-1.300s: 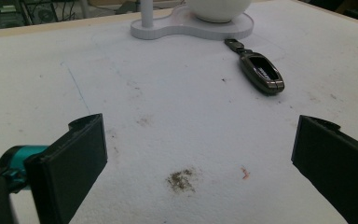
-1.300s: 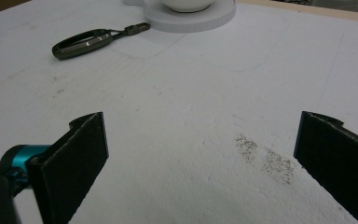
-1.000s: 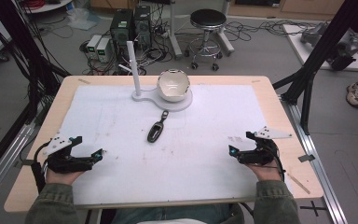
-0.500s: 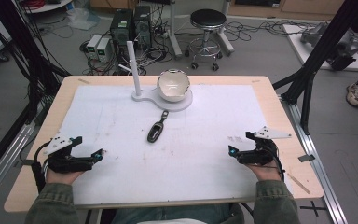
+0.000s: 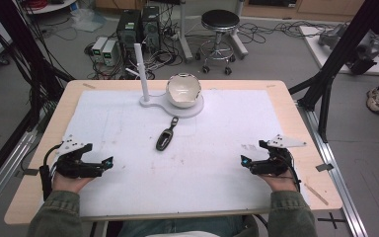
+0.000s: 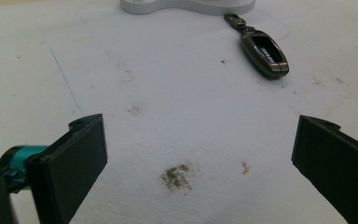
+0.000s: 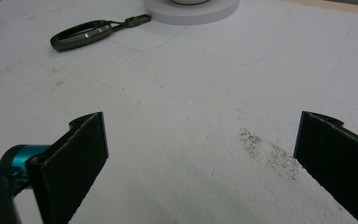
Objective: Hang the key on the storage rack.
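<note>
Here key fob (image 5: 165,140) midway, apart from left claw (image 5: 109,161), right claw (image 5: 243,160).

desk (image 5: 296,123): white mat over wood | stool (image 5: 219,22): black seat, on floor behind desk | computer towers (image 5: 139,24): on floor, cables around | shoe (image 5: 377,98): far right floor

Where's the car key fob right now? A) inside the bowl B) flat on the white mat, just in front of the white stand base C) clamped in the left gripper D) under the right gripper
B: the car key fob lies flat on the white mat, its ring end toward the white stand base, apart from the open left gripper and open right gripper.
</note>
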`<state>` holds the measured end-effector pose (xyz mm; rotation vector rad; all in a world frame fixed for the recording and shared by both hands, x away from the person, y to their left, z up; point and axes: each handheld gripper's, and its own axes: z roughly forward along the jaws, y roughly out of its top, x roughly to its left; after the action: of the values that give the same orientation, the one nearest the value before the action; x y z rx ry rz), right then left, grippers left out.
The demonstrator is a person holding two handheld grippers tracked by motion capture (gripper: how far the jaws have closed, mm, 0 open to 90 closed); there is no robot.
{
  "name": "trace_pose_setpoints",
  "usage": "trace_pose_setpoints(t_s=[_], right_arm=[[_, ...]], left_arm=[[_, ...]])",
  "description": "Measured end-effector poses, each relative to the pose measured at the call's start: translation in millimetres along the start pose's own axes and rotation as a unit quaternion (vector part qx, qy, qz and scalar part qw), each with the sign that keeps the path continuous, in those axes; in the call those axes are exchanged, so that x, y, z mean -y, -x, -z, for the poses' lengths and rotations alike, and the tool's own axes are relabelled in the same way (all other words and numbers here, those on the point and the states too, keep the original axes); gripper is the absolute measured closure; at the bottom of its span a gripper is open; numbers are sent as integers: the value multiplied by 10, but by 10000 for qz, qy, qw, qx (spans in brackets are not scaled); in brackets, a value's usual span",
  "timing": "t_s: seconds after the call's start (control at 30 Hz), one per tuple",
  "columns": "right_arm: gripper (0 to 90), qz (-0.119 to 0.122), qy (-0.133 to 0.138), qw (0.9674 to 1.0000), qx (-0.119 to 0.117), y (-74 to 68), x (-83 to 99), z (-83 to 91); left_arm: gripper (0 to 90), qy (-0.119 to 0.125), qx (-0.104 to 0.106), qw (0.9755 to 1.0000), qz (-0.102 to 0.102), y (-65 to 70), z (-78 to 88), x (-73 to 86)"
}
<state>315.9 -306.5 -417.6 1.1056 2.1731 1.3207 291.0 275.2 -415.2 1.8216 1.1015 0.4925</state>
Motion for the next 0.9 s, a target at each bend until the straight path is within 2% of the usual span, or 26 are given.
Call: trace_pose_setpoints(t_s=[0.03, 0.17, 0.27, 0.5, 0.67, 0.8, 0.9], right_arm=[[18, -32, -15, 10000, 3, -2, 1, 4], [18, -46, -14, 10000, -6, -1, 2, 5], [18, -5, 7, 10000, 3, -10, 3, 6], [18, -4, 10, 10000, -7, -8, 6, 5], [18, 24, -40, 10000, 49, -13, 8, -5], [18, 3, -31, 10000, 80, -2, 11, 0], [18, -13, -37, 9999, 95, 2, 13, 4]], left_arm=[[38, -91, 88, 9998, 162, -15, -34, -36], [38, -167, 53, 9995, 274, -32, -94, -93], [38, -194, 61, 9994, 272, -41, -130, -165], [38, -448, 88, 9990, -18, 33, -253, -466], [38, -446, 179, 9988, -101, 76, -377, -605], [38, -623, 228, 9975, -234, 111, -510, -746], [38, -759, 401, 9960, -229, 116, -618, -837]])
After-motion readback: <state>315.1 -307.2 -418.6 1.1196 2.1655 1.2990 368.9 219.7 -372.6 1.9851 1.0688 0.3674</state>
